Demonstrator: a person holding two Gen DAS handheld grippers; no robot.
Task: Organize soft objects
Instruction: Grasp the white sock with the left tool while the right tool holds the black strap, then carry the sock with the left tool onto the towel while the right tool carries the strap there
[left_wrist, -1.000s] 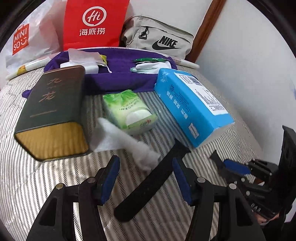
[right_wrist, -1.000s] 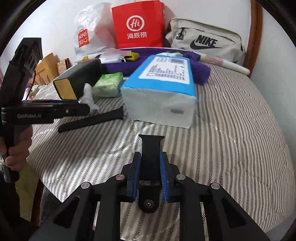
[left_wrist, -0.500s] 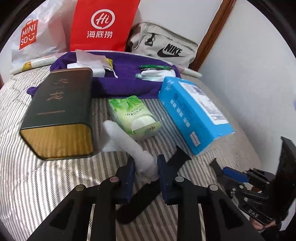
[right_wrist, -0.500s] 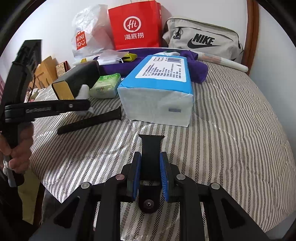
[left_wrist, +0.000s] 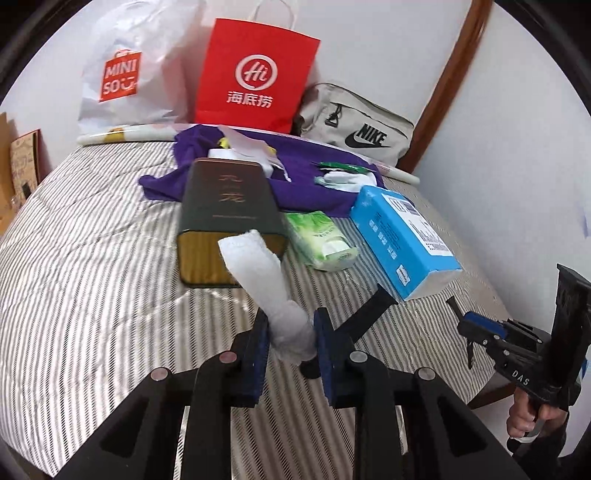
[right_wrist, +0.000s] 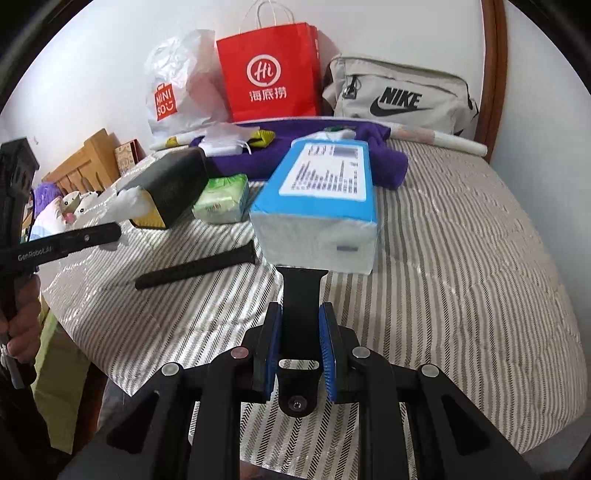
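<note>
While left tongs (left_wrist: 289, 334) clamp the white tissue wad (left_wrist: 269, 288) above the bed (left_wrist: 92, 288), right tongs (right_wrist: 300, 341) grip a black strap (right_wrist: 302, 306).

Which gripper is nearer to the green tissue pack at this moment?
Left. The left gripper, shut on the white cloth, sits just in front of the green tissue pack. The right gripper, holding a black strap, is farther off, beyond the blue tissue box.
</note>
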